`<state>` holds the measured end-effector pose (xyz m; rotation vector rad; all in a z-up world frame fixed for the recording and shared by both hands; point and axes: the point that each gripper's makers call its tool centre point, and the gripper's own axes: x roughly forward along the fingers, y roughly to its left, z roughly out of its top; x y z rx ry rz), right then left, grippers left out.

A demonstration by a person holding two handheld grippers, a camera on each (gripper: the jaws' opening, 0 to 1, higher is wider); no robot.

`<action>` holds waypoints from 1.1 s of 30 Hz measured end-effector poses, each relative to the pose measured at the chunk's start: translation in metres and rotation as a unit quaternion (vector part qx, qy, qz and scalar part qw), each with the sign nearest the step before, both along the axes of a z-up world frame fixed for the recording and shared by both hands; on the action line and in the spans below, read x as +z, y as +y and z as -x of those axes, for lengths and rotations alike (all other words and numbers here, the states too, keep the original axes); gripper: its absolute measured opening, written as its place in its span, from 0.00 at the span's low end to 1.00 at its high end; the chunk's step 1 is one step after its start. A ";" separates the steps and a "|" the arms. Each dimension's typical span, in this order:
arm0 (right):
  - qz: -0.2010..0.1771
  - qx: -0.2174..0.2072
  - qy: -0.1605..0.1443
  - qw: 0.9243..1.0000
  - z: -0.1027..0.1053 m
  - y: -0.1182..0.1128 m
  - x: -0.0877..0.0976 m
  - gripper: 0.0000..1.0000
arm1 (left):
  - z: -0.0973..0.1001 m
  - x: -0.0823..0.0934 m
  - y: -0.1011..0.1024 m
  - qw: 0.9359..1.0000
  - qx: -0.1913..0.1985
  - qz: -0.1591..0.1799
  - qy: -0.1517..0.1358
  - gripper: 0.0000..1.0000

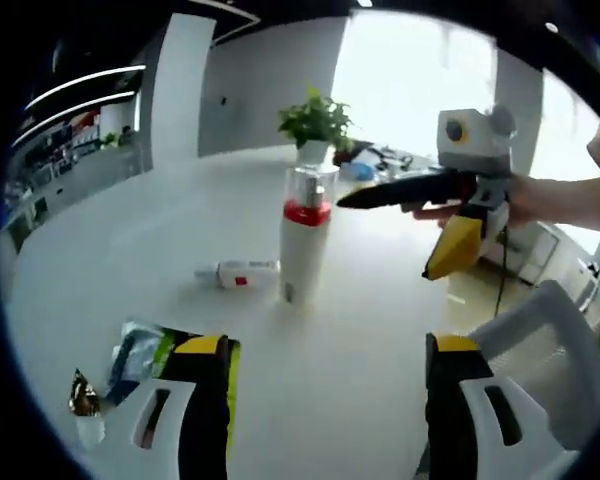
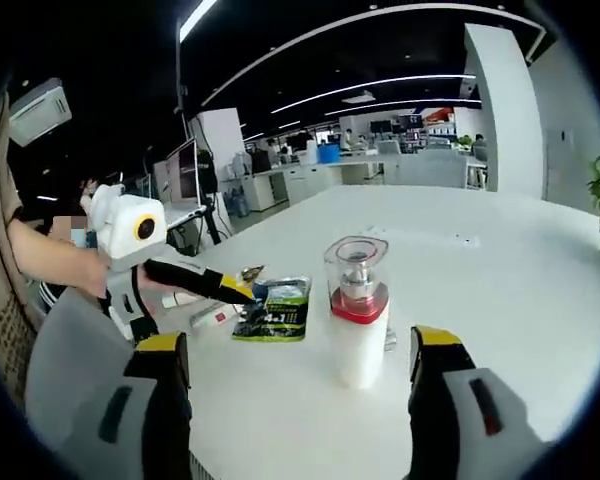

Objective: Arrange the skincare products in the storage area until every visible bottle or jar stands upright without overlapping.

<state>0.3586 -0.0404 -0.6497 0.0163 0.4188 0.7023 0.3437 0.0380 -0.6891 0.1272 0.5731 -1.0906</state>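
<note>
A white bottle (image 1: 305,240) with a red band and a clear cap stands upright on the white table (image 1: 130,240). Behind it to the left, a small white tube (image 1: 238,272) lies flat. My left gripper (image 1: 330,345) is open and empty, short of the bottle. The right gripper (image 1: 405,192) hovers to the bottle's right, held by a hand. In the right gripper view the bottle (image 2: 358,320) stands between my right gripper's (image 2: 298,340) open jaws, just ahead of them. The left gripper (image 2: 195,280) reaches in from the left over a green-black sachet (image 2: 275,310).
Flat sachets (image 1: 140,350) and a small gold-wrapped item (image 1: 80,395) lie near my left jaw. A potted plant (image 1: 315,120) stands at the table's far side. A white chair (image 1: 550,350) sits by the table edge on the right. The tube (image 2: 215,318) lies beside the sachet.
</note>
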 end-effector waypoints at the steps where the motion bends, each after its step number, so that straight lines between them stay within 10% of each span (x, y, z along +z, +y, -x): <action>1: -0.001 -0.002 0.000 1.000 0.001 0.001 0.000 0.93 | 0.003 0.000 0.004 1.000 0.004 -0.001 0.001 0.80; 33: -0.009 -0.013 -0.005 1.000 0.077 0.048 0.013 0.94 | 0.078 0.040 0.155 0.988 0.157 0.004 -0.006 0.93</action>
